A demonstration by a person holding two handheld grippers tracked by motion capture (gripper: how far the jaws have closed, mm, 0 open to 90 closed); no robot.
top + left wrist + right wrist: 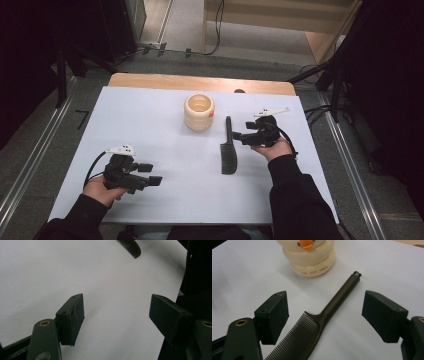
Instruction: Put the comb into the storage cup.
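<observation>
Comb (312, 327) is the thing nearest the right gripper (325, 312): a dark brown plastic one with fine teeth and a long round handle that ends in a small metal-looking tip. It lies flat on the white tabletop (165, 135), handle pointing away from the person toward the far edge, teeth end nearer the person. In the right gripper view the jaws stand spread wide, one on each side of the place where handle meets teeth, and neither jaw touches the comb. From the high view the right gripper (240, 136) sits just to the right of the comb (228, 147), held in the person's right hand (272, 147).

Just beyond the comb's handle stands a cream holder (308, 258) built of stacked rounded rings, with an orange beak-like bump on its side. Small brown letters near its base read "THE JUDY SWAN". From above, the holder (199, 112) is open at the top.

The left gripper (151, 174) rests near the table's front left, well apart from the comb, its jaws also spread with bare tabletop between them. The left gripper view catches the comb's toothed end (130, 246) at the top.
</observation>
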